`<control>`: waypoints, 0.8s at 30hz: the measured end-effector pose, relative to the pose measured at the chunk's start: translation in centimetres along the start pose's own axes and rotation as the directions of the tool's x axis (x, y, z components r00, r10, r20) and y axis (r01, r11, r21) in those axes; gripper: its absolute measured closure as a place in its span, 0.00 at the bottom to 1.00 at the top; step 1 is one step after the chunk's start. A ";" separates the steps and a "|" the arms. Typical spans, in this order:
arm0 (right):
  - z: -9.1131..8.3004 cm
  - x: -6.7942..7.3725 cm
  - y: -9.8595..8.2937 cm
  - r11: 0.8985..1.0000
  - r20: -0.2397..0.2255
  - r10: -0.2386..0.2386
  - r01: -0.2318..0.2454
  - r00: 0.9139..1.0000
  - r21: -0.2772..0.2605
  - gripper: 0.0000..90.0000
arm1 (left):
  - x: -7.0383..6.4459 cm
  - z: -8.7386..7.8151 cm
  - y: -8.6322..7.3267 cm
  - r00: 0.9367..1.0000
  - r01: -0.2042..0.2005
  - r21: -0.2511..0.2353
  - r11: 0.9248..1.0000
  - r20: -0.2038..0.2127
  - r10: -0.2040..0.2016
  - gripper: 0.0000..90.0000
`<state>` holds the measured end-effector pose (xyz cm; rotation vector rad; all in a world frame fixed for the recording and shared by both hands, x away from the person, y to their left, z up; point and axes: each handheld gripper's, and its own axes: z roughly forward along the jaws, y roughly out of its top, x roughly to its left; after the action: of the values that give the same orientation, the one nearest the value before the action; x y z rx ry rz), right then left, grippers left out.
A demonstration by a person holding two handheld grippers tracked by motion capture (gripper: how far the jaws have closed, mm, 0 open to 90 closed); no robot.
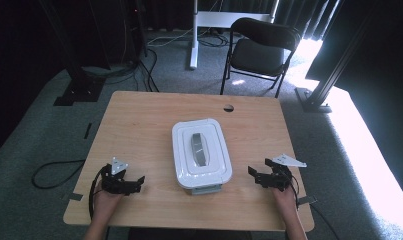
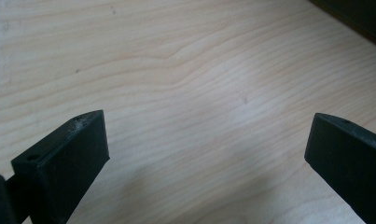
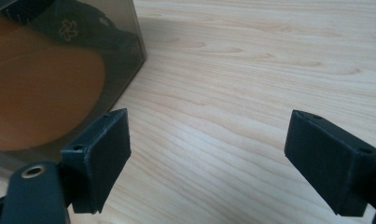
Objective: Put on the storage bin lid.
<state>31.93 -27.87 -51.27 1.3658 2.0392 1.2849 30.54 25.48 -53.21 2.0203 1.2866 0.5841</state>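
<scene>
A white lid point(image 1: 201, 150) with a grey handle point(image 1: 199, 149) is seen on a smoky translucent box point(image 3: 59, 79), black tongs point(image 1: 139, 179) over a pale wood-grained counter point(image 1: 139, 130).

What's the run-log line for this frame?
left hand-held gripper: open, over bare table | right hand-held gripper: open, beside container | white-lidded container: table centre, lid on, untouched
</scene>
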 end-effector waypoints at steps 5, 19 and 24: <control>-0.5 -0.3 -0.5 1.000 0.018 0.009 -0.009 1.000 -0.003 0.15 | 0.3 -0.4 -0.6 1.000 0.012 0.015 1.000 -0.009 -0.012 0.00; -2.3 -1.5 -2.1 0.999 0.113 0.040 -0.037 0.993 -0.027 0.14 | 1.1 -1.1 -2.3 0.999 0.041 0.036 0.999 -0.024 -0.040 0.00; -3.2 -2.1 -2.9 0.998 0.154 0.059 -0.055 0.986 -0.031 0.14 | 1.3 -1.4 -2.9 0.998 0.049 0.042 0.998 -0.040 -0.047 0.00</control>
<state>29.09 -31.56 -52.37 1.4729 1.8855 1.1853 28.41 27.93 -54.32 2.0157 1.3776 0.5806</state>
